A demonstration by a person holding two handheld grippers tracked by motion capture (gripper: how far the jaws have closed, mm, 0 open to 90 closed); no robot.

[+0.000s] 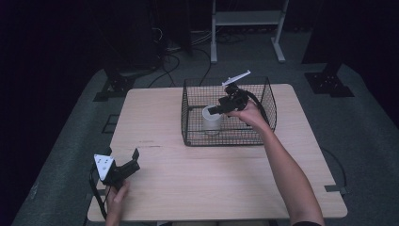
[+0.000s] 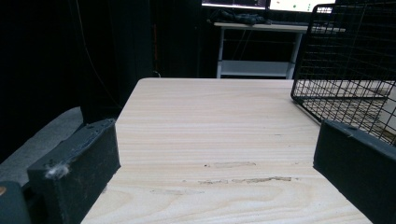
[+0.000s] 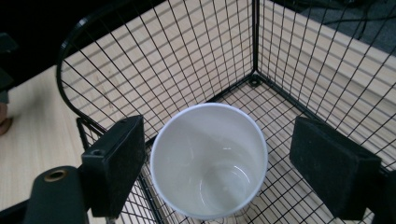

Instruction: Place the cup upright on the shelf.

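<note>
Right claw (image 3: 212, 163) spread apart around white cup (image 3: 209, 161), not touching.

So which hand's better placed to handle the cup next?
Right gripper. Its fingers straddle the cup in the basket; the left gripper sits open at the table's near edge, far off.

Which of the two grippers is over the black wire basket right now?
The right gripper, held above the white cup inside the black wire basket, its jaws apart either side of the cup. The left gripper rests low at the wooden table's near-left corner.
</note>
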